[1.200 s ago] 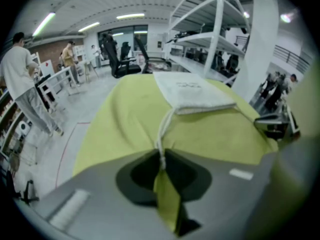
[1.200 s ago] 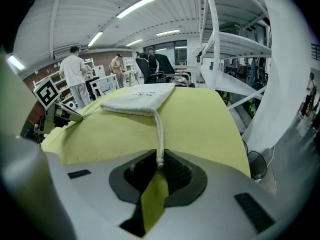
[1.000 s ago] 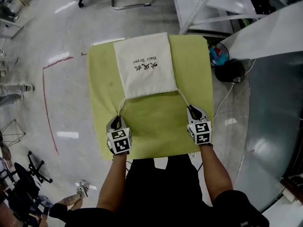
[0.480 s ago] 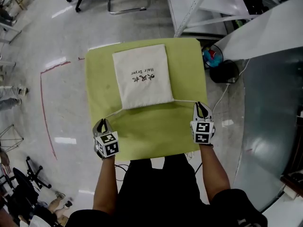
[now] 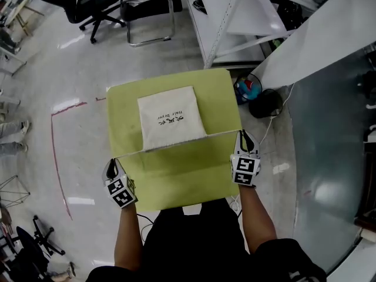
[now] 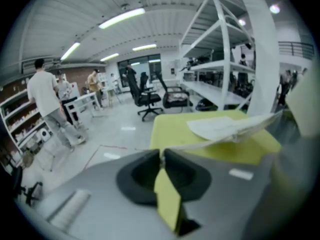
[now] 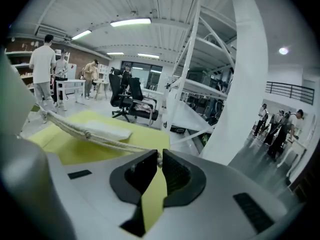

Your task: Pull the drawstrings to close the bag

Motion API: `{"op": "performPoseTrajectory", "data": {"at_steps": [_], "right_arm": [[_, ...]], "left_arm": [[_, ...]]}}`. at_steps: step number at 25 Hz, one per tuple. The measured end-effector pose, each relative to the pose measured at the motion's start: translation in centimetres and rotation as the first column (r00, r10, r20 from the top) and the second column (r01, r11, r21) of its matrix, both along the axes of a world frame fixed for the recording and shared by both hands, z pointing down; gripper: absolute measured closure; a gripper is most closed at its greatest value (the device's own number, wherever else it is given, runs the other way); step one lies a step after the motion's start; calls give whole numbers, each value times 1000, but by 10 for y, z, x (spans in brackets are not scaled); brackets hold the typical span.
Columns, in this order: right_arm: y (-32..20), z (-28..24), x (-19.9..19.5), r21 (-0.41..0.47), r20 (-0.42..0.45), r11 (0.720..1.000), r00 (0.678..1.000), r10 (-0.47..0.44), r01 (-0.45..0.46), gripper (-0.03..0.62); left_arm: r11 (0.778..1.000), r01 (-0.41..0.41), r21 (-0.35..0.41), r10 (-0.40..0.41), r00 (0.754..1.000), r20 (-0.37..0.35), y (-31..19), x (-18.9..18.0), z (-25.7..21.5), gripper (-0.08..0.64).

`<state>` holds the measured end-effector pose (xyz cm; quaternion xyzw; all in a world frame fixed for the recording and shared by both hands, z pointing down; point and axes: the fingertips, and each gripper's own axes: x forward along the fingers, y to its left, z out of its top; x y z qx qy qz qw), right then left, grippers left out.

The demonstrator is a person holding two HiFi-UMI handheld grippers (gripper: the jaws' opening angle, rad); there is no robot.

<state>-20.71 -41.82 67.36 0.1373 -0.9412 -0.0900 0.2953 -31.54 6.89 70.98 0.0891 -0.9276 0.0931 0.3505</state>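
Grippers first: your left gripper [image 5: 111,167] hangs off the 8 o'clock edge of the yellow table [image 5: 176,184], clenched on the left drawstring [image 5: 130,153]. Your right gripper [image 5: 242,136] is at the 3 o'clock edge, clenched on the right drawstring [image 5: 222,134]. Each gripper view shows its cord nipped between the pads and running off toward the bag.

A second ago both hands sat close together by the near edge, and the cords fell back to you in a loose V. You have since swept them wide apart, so the two cords now lie in almost one straight line across the mouth of the bag [image 5: 170,115]. The bag rests flat toward 12 o'clock, its opening facing you. In the left gripper view that edge looks lifted and bunched along the cord, so the pull seems to be cinching it. How far shut it is I cannot tell.

Beyond the table, office chairs [image 5: 147,4] stand at 11 o'clock and white shelving [image 5: 235,10] at 1 o'clock
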Motion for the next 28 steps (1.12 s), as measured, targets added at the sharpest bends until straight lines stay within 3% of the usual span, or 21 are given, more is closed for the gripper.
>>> {"op": "performPoseTrajectory", "data": {"at_steps": [5,11,17,28], "right_arm": [[-17,-70,-21,41,134,999,991,13,-19,557],[-42,-142,-27,60,264,998,964,14,-31,558],[-67,-178,-20,17,342,998,939,47,-56,557],[-93,-219,-18,-24,444,996,892,88,-86,558]], "left_arm": [[998,31,55,-38,991,129,8,-25,-59,526],[989,68,134,-101,959,264,19,-39,-135,526],[965,105,240,-177,937,300,22,-38,-163,526],[942,114,315,-230,903,362,39,-33,-202,525]]}}
